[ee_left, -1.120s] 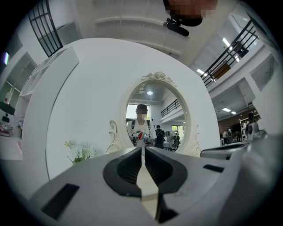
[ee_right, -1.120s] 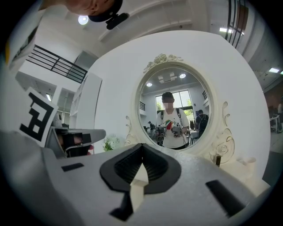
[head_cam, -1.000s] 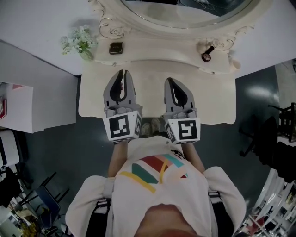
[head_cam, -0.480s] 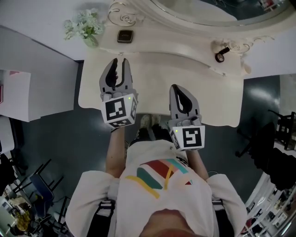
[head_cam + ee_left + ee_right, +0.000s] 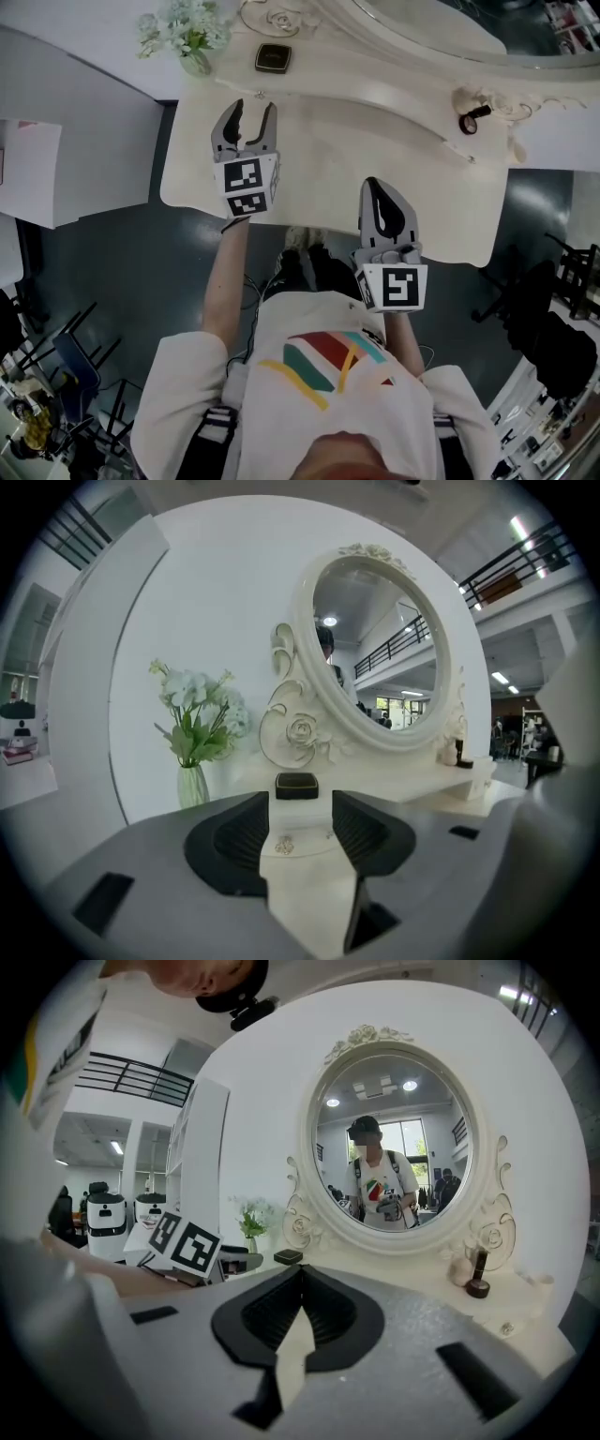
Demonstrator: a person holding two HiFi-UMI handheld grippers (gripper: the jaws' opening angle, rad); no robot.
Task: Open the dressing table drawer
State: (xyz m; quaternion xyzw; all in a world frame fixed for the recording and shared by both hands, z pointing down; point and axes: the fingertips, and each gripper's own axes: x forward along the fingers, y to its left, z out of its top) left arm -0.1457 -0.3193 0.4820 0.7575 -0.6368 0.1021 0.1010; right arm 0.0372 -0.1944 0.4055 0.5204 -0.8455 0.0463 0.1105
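The cream dressing table (image 5: 328,141) lies below me; its drawer front is hidden under the top. My left gripper (image 5: 253,111) hovers over the table's left part, its jaws opening with nothing between them. In the left gripper view the left gripper (image 5: 300,810) frames bare tabletop with a small gold ornament (image 5: 284,846). My right gripper (image 5: 379,184) is shut and empty over the table's front edge, right of centre. In the right gripper view the right gripper (image 5: 301,1271) points at the oval mirror (image 5: 389,1147).
A black box (image 5: 273,58) and a vase of white flowers (image 5: 187,33) stand at the back left. A small dark bottle (image 5: 472,117) sits at the back right. A white partition (image 5: 66,122) flanks the table's left; chairs (image 5: 562,309) stand at the right.
My left gripper has gone forward and lower over the table's left part, and its jaws have opened from shut. The right gripper has sunk a little near the front edge, still shut.
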